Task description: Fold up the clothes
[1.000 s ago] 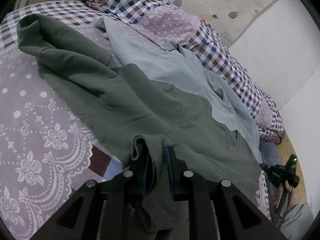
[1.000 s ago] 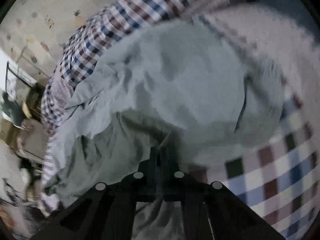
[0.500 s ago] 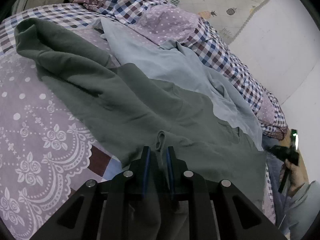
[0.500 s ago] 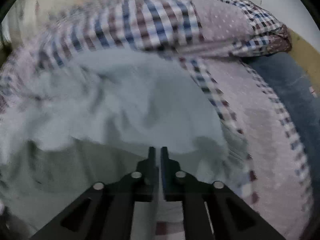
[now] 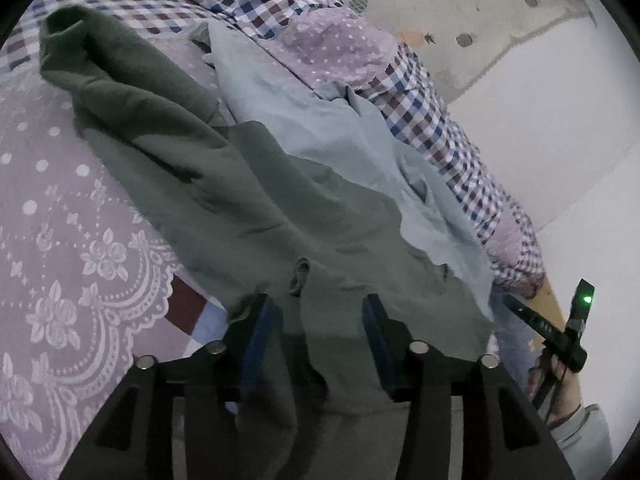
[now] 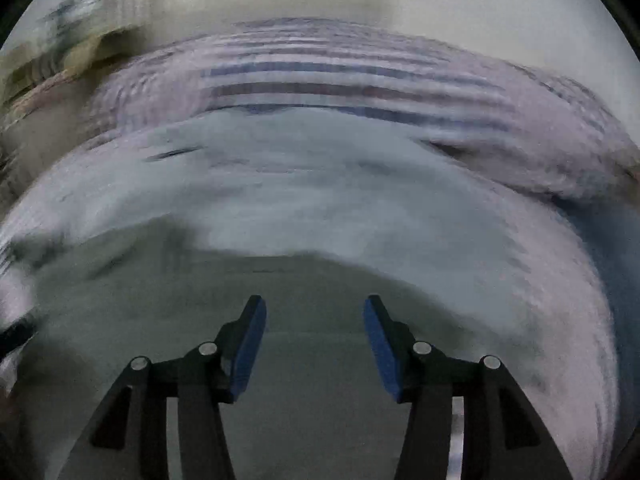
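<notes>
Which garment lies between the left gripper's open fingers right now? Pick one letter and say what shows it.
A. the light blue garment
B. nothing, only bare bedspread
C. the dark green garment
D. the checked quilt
C: in the left wrist view the dark green garment spreads under and between the fingers of the left gripper, while the light blue garment lies farther off.

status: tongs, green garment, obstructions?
Left tongs open, right tongs open. Green garment unfolded on bed, partly overlapping pale blue garment. Right view blurred.
</notes>
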`<state>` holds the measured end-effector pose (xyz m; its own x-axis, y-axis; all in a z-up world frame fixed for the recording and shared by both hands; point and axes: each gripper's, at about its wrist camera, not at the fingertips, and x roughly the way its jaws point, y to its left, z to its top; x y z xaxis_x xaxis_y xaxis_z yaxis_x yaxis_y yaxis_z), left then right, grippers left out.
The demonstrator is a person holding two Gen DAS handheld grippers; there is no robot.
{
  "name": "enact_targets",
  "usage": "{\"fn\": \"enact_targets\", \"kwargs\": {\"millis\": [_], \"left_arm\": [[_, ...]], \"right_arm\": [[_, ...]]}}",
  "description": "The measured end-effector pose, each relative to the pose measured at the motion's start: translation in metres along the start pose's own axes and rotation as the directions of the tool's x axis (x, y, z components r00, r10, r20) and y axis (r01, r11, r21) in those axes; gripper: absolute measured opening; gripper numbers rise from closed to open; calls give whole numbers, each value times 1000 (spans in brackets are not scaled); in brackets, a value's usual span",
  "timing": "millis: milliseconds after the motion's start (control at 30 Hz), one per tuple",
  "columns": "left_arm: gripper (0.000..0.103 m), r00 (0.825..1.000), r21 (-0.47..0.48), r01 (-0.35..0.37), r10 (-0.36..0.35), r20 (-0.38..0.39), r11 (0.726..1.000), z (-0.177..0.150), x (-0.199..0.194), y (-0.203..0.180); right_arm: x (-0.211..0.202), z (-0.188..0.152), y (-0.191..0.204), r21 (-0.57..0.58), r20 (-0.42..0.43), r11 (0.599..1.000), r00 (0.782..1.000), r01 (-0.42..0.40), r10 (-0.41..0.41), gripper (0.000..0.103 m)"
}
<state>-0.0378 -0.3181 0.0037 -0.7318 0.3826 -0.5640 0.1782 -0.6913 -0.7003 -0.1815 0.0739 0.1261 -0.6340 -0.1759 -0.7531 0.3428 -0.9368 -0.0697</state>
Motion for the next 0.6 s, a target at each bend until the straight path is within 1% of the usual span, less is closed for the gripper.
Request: {"fn": "enact_targets", "kwargs": {"millis": [33, 67, 100, 167, 200, 233, 300, 367, 400, 467, 533, 567, 600], "left_arm": [[55, 1000, -9, 3, -3, -4, 1000, 0, -2, 0], [55, 1000, -18, 6, -6, -7, 1000, 0, -3, 0], [55, 1000, -17, -6, 6, -14, 1000, -1, -4, -1], [55, 998, -14, -57, 57, -25, 998, -2, -7, -2], [55, 997, -24, -78, 77, -23, 997, -1, -10, 1], [55, 997, -41, -72, 71, -19, 997, 0, -12, 4], [55, 1000, -136, -1, 1, -4, 991, 4, -19, 19], [55, 998, -232, 58, -51, 37, 971, 8, -28, 36], [55, 997, -259, 71, -60, 50, 963, 10, -31, 42], [55, 997, -278, 74, -60, 58, 958, 13, -33, 47], [55, 997, -290, 73, -58, 59, 954, 16, -35, 51], [55, 997, -292, 71, -57, 57, 954, 16, -35, 52], [55, 997, -297, 74, -59, 57, 952, 16, -35, 53]], "right_arm": [[4, 6, 30, -75, -13, 995, 998, -59, 58, 54], [8, 11, 59, -148, -32, 982, 993, -115, 112, 54], [14, 16, 89, -210, -51, 963, 985, -171, 164, 54], [29, 22, 141, -298, -99, 918, 965, -260, 241, 54], [37, 22, 159, -328, -124, 893, 951, -308, 282, 53], [45, 22, 176, -355, -151, 865, 935, -355, 322, 53], [61, 20, 210, -403, -208, 799, 895, -447, 395, 53], [71, 18, 227, -428, -251, 762, 873, -487, 418, 53], [77, 16, 235, -438, -272, 743, 863, -505, 426, 53], [86, 10, 247, -476, -306, 715, 859, -512, 410, 52], [91, 5, 255, -504, -323, 693, 857, -516, 402, 30], [91, 3, 257, -512, -321, 686, 856, -517, 406, 4], [90, 2, 258, -520, -320, 678, 855, -519, 409, 2]]}}
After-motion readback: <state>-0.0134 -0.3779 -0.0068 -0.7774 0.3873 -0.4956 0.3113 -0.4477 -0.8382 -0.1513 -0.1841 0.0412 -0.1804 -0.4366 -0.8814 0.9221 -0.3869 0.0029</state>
